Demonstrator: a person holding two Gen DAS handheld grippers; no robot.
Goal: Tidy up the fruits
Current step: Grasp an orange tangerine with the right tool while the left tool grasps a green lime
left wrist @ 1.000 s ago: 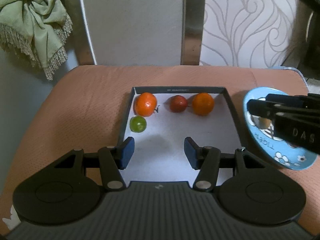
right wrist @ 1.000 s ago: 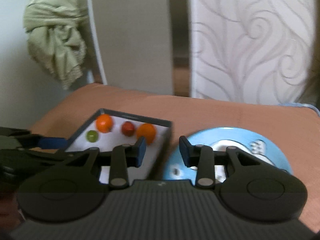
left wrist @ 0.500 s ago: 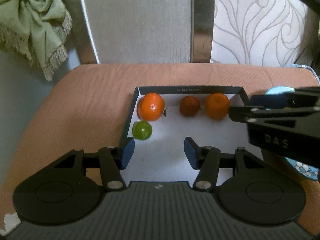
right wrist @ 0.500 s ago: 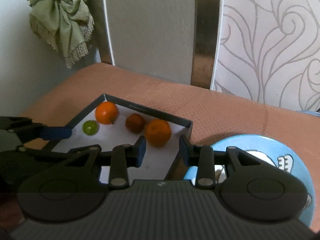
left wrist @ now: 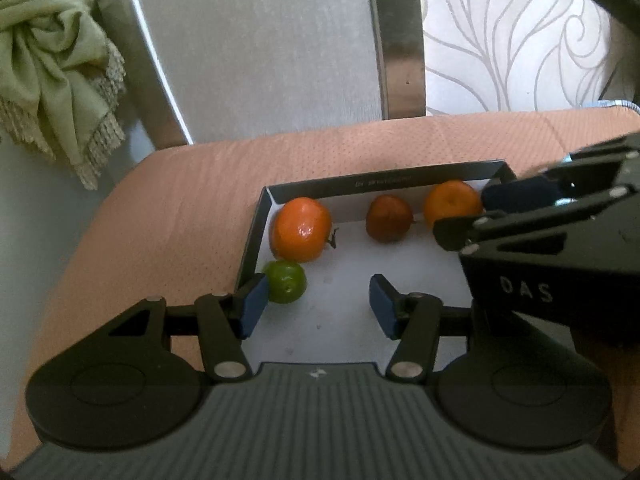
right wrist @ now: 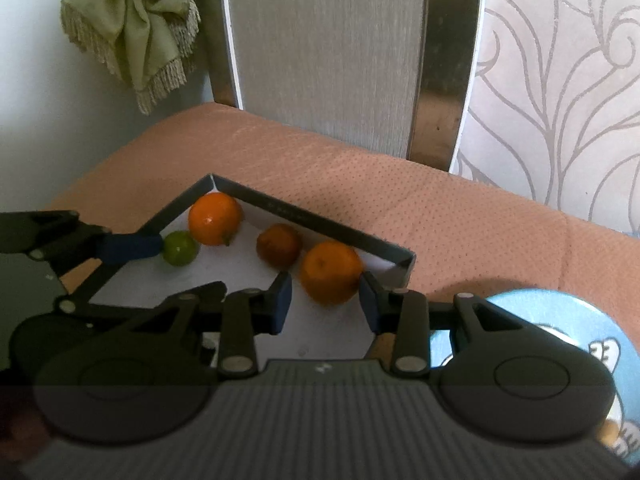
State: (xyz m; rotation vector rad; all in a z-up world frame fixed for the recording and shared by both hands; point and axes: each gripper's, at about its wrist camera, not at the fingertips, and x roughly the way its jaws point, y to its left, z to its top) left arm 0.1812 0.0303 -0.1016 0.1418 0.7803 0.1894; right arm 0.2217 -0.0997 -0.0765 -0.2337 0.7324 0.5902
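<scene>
Left gripper (left wrist: 316, 306) closer to lime (left wrist: 285, 281), jaws opening; right gripper (right wrist: 325, 307) jaws apart, now flanking orange (right wrist: 330, 272).

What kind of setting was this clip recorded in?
Probably a home room: the tray of fruit sits on a padded chair seat, with patterned wallpaper behind and a fringed green cloth hanging nearby.

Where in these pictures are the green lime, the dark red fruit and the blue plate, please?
green lime (left wrist: 286, 287): left wrist view, middle of its skin.
dark red fruit (left wrist: 388, 219): left wrist view, middle of its front.
blue plate (right wrist: 532, 304): right wrist view, bare blue part near its far rim.
</scene>
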